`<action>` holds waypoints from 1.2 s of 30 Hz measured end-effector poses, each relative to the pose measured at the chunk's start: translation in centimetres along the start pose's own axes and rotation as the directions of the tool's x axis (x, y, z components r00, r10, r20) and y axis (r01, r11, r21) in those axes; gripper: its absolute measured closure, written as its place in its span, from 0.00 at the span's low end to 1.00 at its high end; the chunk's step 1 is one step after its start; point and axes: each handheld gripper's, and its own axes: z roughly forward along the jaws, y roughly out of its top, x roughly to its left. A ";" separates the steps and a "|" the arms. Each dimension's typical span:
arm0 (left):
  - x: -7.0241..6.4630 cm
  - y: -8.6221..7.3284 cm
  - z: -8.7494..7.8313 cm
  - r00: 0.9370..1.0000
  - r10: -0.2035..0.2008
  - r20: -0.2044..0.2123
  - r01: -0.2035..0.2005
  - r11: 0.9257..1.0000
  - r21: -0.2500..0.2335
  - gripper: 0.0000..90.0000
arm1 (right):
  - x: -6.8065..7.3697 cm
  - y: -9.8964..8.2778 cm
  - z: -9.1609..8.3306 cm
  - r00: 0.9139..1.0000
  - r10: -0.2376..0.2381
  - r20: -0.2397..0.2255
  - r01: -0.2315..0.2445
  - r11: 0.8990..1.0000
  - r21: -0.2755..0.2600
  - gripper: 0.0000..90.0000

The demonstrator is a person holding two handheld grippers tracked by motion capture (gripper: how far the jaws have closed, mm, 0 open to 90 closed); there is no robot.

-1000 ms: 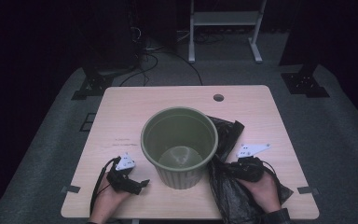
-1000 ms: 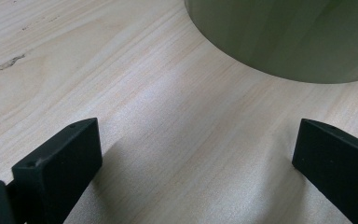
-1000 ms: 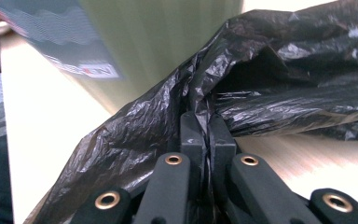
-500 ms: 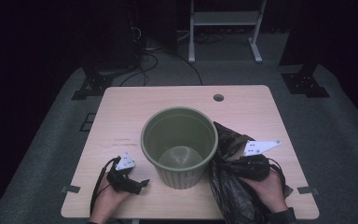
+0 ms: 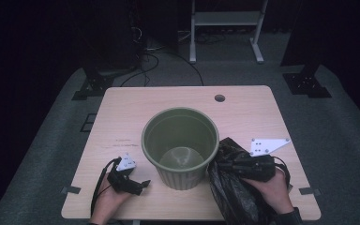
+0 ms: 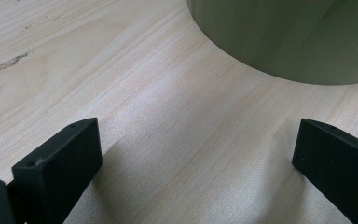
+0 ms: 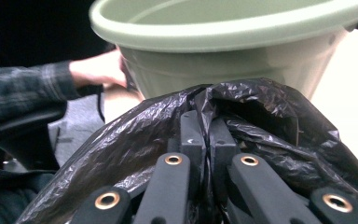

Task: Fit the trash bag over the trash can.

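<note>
High cam overhead, claw cams close, low, all share bin [image 5: 180,145]

table [image 5: 136,108] lit evenly from above – surroundings nearly black; close views slightly soft.

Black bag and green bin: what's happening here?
A person works two hand-held tools at a wooden table. The right tool is shut on a crumpled black plastic bag beside the empty green bin. The left tool sits open and empty on the bin's other side.
</note>
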 end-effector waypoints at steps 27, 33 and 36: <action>0.0 0.0 0.0 1.000 0.000 0.000 0.000 1.000 -0.002 0.00 | 1.3 7.7 -1.3 0.979 -0.139 -0.151 0.124 0.986 -0.108 0.98; 0.0 0.0 0.0 1.000 0.001 0.000 -0.001 1.000 -0.002 0.00 | 1.0 9.3 -0.8 0.975 -0.147 -0.167 0.127 0.984 -0.122 0.98; 0.0 0.0 0.0 1.000 0.000 0.000 0.000 1.000 -0.002 0.00 | 0.7 9.8 -0.6 0.974 -0.140 -0.179 0.117 0.984 -0.132 0.98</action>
